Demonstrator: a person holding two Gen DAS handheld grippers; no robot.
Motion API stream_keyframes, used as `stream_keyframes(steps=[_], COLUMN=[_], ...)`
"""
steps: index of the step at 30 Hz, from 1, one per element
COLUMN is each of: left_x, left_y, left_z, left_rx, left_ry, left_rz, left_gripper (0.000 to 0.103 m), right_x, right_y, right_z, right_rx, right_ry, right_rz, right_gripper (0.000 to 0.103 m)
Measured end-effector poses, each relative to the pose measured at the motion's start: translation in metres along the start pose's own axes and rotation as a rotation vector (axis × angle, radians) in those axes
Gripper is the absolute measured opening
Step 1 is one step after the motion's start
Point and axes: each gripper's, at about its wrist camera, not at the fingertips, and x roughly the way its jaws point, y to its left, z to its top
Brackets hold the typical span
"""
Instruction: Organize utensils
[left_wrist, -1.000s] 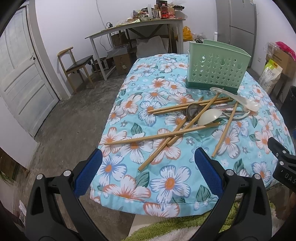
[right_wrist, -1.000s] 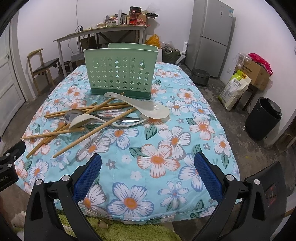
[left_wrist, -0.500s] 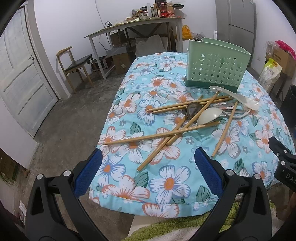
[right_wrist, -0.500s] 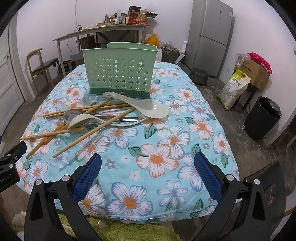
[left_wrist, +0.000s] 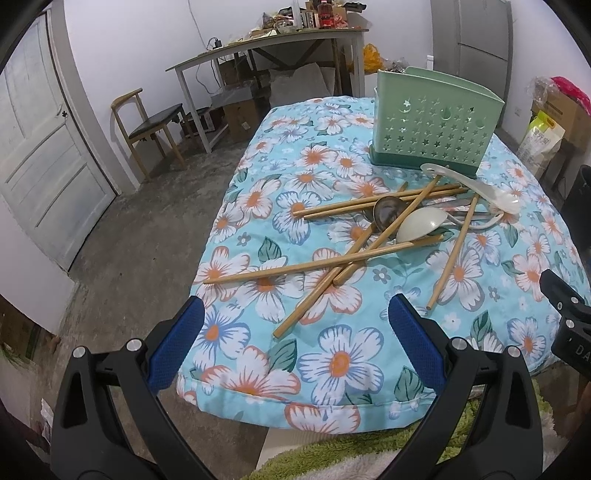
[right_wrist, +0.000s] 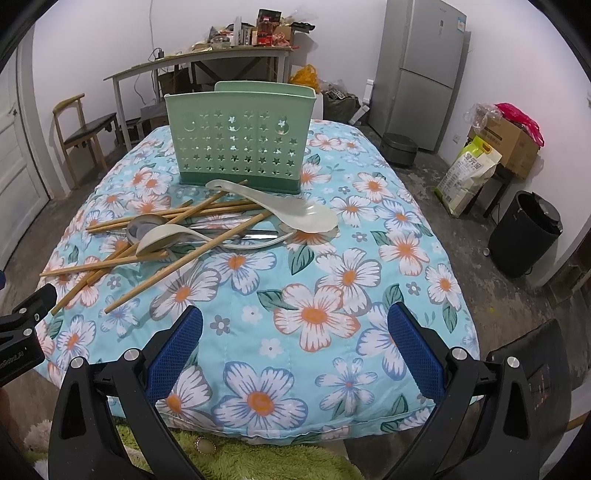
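Note:
A green perforated utensil holder (left_wrist: 436, 125) (right_wrist: 240, 140) stands upright at the far side of a floral-covered table (left_wrist: 332, 354) (right_wrist: 332, 266). In front of it lies a crossed heap of wooden chopsticks (left_wrist: 325, 264) (right_wrist: 184, 258), a metal spoon (left_wrist: 386, 212) (right_wrist: 142, 224), a pale soup spoon (left_wrist: 421, 223) (right_wrist: 166, 236) and a white rice paddle (left_wrist: 476, 184) (right_wrist: 291, 210). My left gripper (left_wrist: 295, 339) hovers open at the table's near edge, short of the chopstick ends. My right gripper (right_wrist: 295, 339) is open over bare cloth, right of the heap.
A green shaggy mat (right_wrist: 258, 458) lies below the table's near edge. A wooden chair (left_wrist: 147, 122), a cluttered long table (left_wrist: 266, 40) and a door (left_wrist: 40, 147) stand at the left. A fridge (right_wrist: 424, 62), boxes and a black bin (right_wrist: 524, 236) stand at the right.
Both grippers have drifted slightly, so the table and holder sit a little differently in view. The utensils have not moved and both grippers stay open.

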Motion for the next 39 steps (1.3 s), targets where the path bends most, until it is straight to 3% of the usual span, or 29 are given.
stream_keyframes(steps=[24,28,31,35,39], left_x=[0.014,0.016,0.017,0.011,0.01], left_y=[-0.001,-0.004,-0.002,-0.004,-0.007], left_z=[0.001,0.0,0.003,0.006,0.003], left_rx=[0.012,0.055,0.027,0.046,0.06], left_ry=[0.052,0.063,0.007,-0.04,-0.06], left_rz=[-0.004,-0.01,-0.058,-0.139,-0.222], left_gripper=[0.096,0.096,0.096,0.096,0.096], right_x=[0.012,0.017,0.024,0.035,0.039], right_y=[0.003,0.001,-0.002,0.001,0.008], right_z=[-0.001,0.003,0.004,0.008,0.009], right_rx=[0.001,0.012,0.064,0.068,0.038], right_ry=[0.044,0.076,0.042,0.082,0.073], right_rz=[0.011,0.027,0.064,0.13,0.121], right_gripper=[0.098,0.098,0.098,0.098,0.098])
